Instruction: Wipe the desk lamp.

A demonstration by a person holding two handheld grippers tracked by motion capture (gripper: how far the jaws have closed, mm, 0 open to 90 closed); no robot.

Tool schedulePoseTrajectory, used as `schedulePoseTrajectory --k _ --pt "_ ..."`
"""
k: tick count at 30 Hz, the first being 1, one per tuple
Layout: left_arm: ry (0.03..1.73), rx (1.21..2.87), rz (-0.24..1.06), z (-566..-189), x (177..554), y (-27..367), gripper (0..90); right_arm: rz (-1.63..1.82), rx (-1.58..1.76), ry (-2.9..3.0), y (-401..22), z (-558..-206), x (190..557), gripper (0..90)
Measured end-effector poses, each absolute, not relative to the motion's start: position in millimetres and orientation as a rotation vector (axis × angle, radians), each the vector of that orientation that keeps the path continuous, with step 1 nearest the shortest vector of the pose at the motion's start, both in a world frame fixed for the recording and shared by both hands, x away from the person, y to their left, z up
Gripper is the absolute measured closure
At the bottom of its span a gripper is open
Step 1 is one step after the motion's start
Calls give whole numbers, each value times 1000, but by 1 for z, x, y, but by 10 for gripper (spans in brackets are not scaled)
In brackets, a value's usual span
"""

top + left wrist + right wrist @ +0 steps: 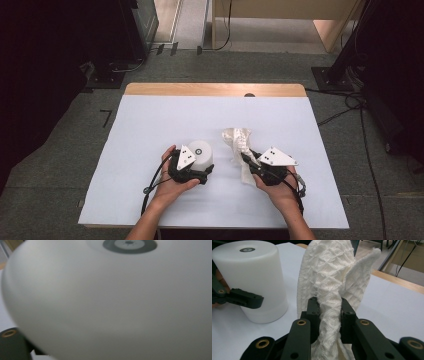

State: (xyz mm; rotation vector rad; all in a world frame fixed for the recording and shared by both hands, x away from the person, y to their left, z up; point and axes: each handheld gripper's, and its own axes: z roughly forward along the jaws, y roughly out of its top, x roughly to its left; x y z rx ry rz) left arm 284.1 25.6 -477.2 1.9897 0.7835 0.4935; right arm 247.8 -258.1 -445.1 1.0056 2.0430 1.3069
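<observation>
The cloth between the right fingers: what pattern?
Cloth: white diamond-textured weave, clearest in the right gripper view.

Black grippers [206, 172] [246, 159] — grey triangular plates, brass screws, black cables.

No words, numbers, brand names or labels can be read anywhere in these views. The only mark is a dark grey ring around a small dark spot on the flat top of the white cylinder [249, 280], and it carries no lettering. The ring's centre is too blurred to make out.
</observation>
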Motion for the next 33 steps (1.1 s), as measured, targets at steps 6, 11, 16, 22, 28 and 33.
schedulePoseTrajectory --k 6,11,16,22,28,33 --pt "909 1885 548 -472 265 28 0 1303 1010 2022 -263 -440 247 753" --pt "1088 1848 631 -471 258 9 0 1310 1013 2008 -264 -436 246 753" --pt "1199 1880 696 -480 261 -6 28 1310 1006 2029 -258 -439 246 752" --pt "1103 1888 575 -476 268 12 78 1301 995 2044 -254 -441 245 752" --pt "778 1889 176 -455 276 38 79 1347 915 2024 -244 -426 235 752" --pt "713 1903 60 -449 272 32 79 1377 794 2019 -226 -411 223 750"
